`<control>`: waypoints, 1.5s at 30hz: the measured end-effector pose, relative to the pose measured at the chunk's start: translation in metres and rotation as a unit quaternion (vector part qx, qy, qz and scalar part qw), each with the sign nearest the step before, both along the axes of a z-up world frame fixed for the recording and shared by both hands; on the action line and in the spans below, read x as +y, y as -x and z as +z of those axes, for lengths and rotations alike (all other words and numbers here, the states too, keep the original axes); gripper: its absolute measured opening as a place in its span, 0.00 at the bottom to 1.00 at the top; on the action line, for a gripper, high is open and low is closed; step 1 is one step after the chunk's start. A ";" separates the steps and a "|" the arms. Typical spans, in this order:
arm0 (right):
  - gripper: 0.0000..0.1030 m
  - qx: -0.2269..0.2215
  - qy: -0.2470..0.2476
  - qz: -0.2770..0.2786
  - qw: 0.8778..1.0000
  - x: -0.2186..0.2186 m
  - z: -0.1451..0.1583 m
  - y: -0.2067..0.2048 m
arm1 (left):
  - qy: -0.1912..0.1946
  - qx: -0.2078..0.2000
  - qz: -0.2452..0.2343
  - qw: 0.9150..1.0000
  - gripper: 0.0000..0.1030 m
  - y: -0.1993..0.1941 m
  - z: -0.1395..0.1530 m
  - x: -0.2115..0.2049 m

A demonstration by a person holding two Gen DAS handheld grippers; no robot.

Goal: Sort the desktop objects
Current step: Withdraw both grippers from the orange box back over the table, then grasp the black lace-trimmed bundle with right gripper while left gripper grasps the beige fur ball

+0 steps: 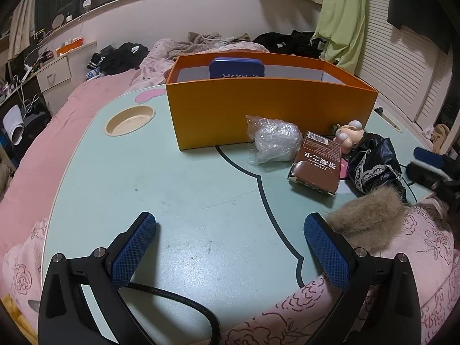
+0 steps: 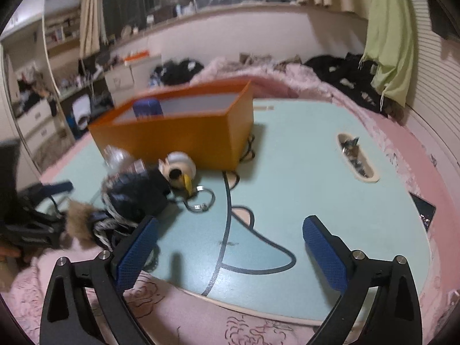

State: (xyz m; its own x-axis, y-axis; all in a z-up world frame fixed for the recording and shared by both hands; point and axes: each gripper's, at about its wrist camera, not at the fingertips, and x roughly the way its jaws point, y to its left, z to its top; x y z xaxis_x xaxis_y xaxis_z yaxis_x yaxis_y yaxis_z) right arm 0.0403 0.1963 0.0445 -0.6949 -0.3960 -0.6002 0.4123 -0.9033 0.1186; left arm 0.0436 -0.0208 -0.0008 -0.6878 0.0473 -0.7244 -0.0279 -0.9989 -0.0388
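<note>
Your left gripper (image 1: 230, 247) hangs over the near edge of the pale green desk (image 1: 172, 178) with its blue pads spread wide and nothing between them. Your right gripper (image 2: 230, 247) is likewise spread wide and empty, above the near right part of the desk; its view is blurred.

The orange box (image 1: 258, 115) stands toward the far edge of the desk, open at the top, with a blue case (image 1: 237, 67) upright inside it against the far wall. Just in front of the box's near wall lies a bubble-wrap bundle (image 1: 273, 141). Touching it on the right is a brown carton (image 1: 316, 164), lying flat. Beside the carton, near the box's near right corner, sits a small cartoon figurine (image 1: 349, 136). A black lace-trimmed cloth (image 1: 373, 161) lies crumpled next to the figurine, toward the right edge. A tan fur tuft (image 1: 368, 221) rests at the near edge, just beside your left gripper's right finger. In the right wrist view, a metal ring (image 2: 201, 201) lies on the desk in front of the figurine.

A round recess (image 1: 129, 120) is sunk into the desk near its far left corner. An oval slot (image 2: 356, 158) with small bits in it lies toward the right edge.
</note>
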 end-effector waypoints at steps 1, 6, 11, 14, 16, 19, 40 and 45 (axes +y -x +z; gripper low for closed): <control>0.97 -0.004 0.010 0.007 1.000 -0.001 0.005 0.000 | 0.000 0.000 0.000 1.000 1.00 0.000 0.000 0.000; 0.95 -0.009 0.007 0.067 0.998 -0.030 0.027 -0.004 | 0.000 0.000 0.000 1.000 1.00 0.000 0.000 0.000; 0.85 -0.066 -0.069 0.143 0.985 -0.078 0.003 -0.001 | 0.000 0.000 0.000 1.000 1.00 -0.001 0.000 -0.001; 0.57 -0.084 -0.079 0.160 0.980 -0.084 -0.011 0.001 | 0.001 0.000 0.002 1.000 1.00 -0.001 0.000 -0.001; 0.32 -0.075 -0.073 0.159 0.982 -0.079 -0.012 -0.003 | 0.000 0.000 0.003 1.000 1.00 -0.001 0.001 -0.001; 0.25 -0.059 -0.044 0.144 0.987 -0.065 -0.011 -0.007 | 0.000 0.001 0.004 1.000 1.00 -0.001 0.002 -0.001; 0.21 0.029 0.068 0.082 0.994 -0.017 0.024 -0.019 | -0.085 -0.042 -0.129 0.987 0.63 0.011 0.022 0.050; 0.21 0.042 0.050 0.083 0.994 -0.023 0.030 -0.020 | -0.092 -0.034 -0.134 0.986 0.43 0.011 0.024 0.048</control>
State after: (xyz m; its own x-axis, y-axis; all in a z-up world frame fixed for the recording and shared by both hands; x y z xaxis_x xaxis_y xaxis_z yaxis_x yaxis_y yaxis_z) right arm 0.0602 0.1737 0.0742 -0.6612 -0.5638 -0.4950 0.5671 -0.8075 0.1623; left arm 0.0330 0.0274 0.0228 -0.5823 0.3555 -0.7312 -0.2813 -0.9319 -0.2290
